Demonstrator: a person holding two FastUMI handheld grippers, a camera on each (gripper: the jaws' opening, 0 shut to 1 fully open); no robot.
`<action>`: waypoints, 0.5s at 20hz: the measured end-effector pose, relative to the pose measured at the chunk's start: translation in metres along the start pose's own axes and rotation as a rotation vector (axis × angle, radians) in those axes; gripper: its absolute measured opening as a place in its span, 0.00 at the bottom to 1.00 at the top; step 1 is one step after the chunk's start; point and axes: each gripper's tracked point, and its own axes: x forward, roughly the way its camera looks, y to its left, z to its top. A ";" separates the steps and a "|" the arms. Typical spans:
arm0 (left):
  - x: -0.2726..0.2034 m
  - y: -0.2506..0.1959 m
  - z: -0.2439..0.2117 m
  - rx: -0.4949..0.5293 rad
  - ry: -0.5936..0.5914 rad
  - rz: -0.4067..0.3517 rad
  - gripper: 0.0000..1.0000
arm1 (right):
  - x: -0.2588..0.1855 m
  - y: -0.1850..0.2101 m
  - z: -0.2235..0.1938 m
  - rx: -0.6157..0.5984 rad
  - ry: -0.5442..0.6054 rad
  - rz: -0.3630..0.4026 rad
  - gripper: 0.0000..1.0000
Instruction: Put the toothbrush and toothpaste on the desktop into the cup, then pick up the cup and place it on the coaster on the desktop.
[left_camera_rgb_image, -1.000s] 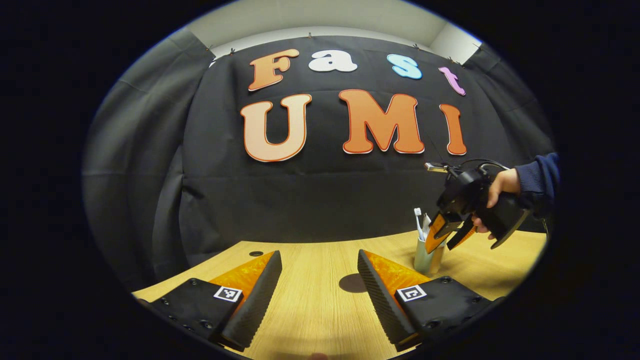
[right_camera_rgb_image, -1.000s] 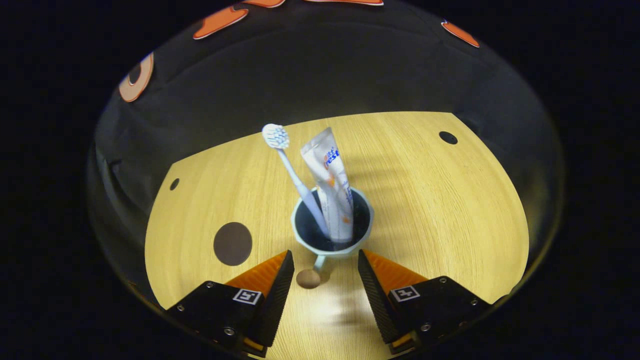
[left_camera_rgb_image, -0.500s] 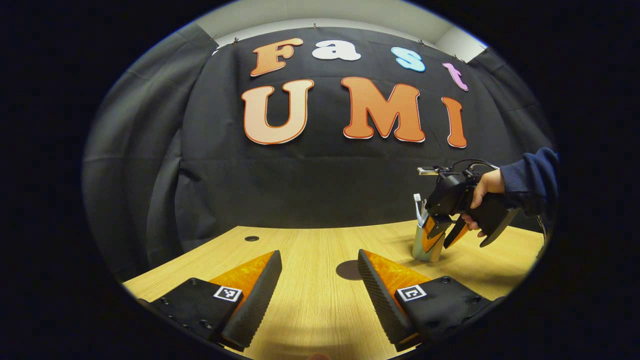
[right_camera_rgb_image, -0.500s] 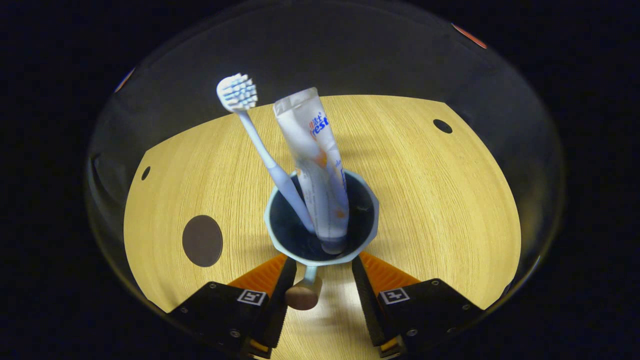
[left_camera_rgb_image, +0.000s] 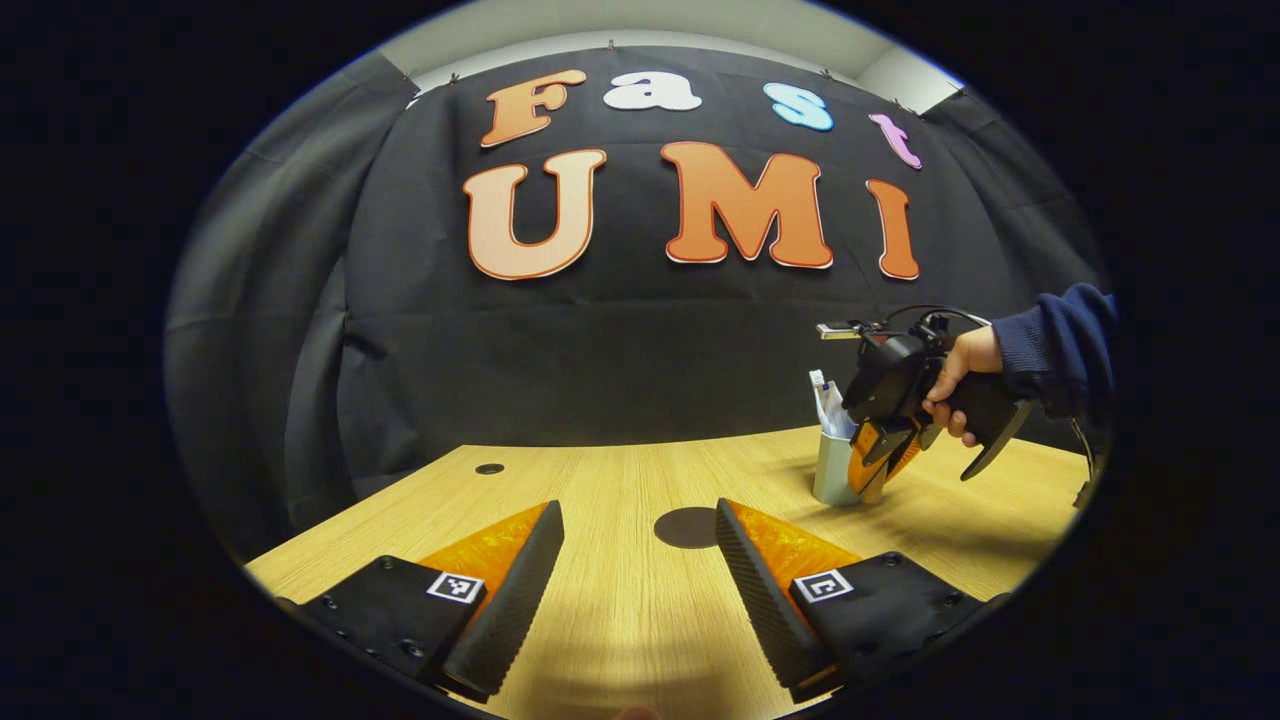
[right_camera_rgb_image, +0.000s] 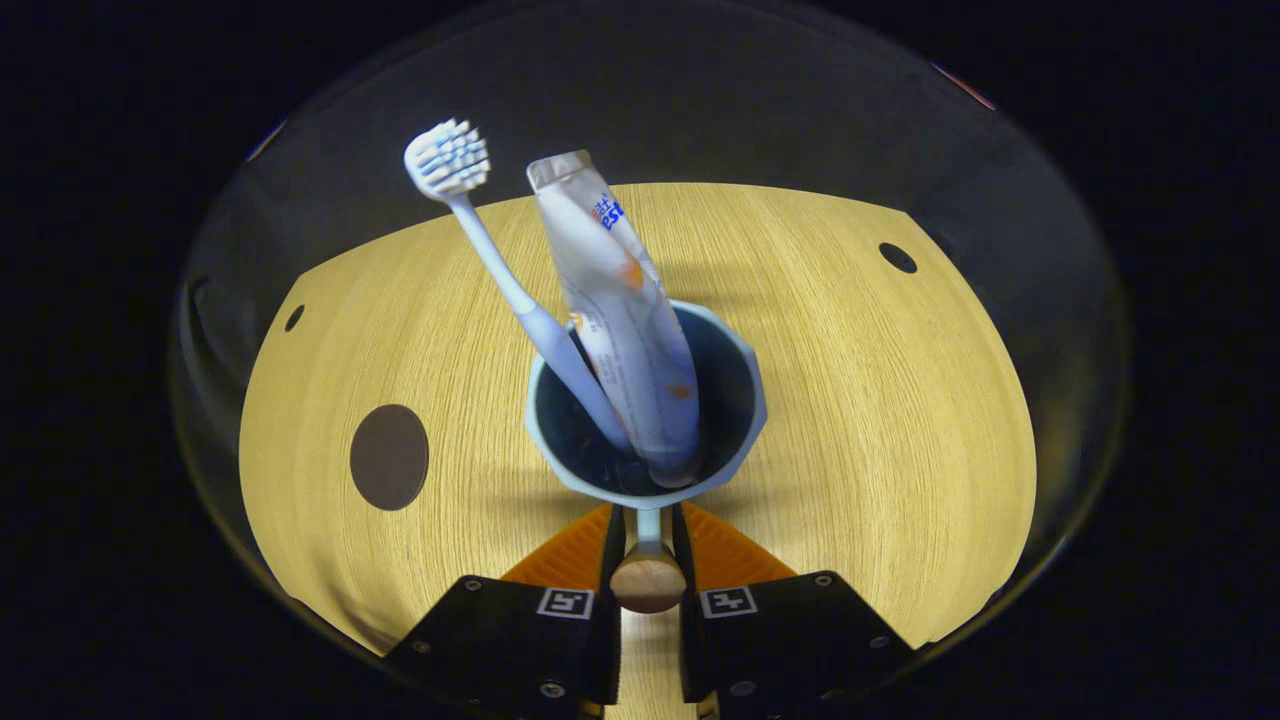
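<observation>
A pale blue cup (right_camera_rgb_image: 745, 400) stands on the wooden desktop (right_camera_rgb_image: 880, 420), holding a white toothbrush (right_camera_rgb_image: 480, 250) and a toothpaste tube (right_camera_rgb_image: 615, 300), both leaning left. My right gripper (right_camera_rgb_image: 648, 545) is shut on the cup's handle (right_camera_rgb_image: 648, 580), which ends in a wooden knob. The dark round coaster (right_camera_rgb_image: 389, 457) lies to the cup's left. In the left gripper view, my left gripper (left_camera_rgb_image: 640, 560) hovers open over the desk near the coaster (left_camera_rgb_image: 685, 527), with the cup (left_camera_rgb_image: 832, 467) and the right gripper (left_camera_rgb_image: 885, 450) farther off to the right.
Small round cable holes (right_camera_rgb_image: 897, 258) mark the desktop (left_camera_rgb_image: 600, 490) near its back edge. A hand in a dark blue sleeve (left_camera_rgb_image: 1055, 345) holds the right gripper. The black cloth wall stands behind the desk.
My right gripper has moved in on the cup and its fingers have closed from wide apart onto the handle. The left gripper has stayed open, tilting slightly.
</observation>
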 end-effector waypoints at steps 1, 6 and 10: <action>0.000 -0.003 -0.002 0.003 0.004 -0.001 0.97 | 0.000 0.000 0.002 -0.012 -0.005 0.006 0.24; -0.003 -0.004 -0.005 0.011 0.013 -0.004 0.97 | 0.003 0.003 0.008 -0.026 -0.046 0.054 0.24; -0.004 -0.006 -0.002 0.016 0.018 -0.008 0.97 | 0.005 0.001 0.013 -0.075 -0.079 0.062 0.24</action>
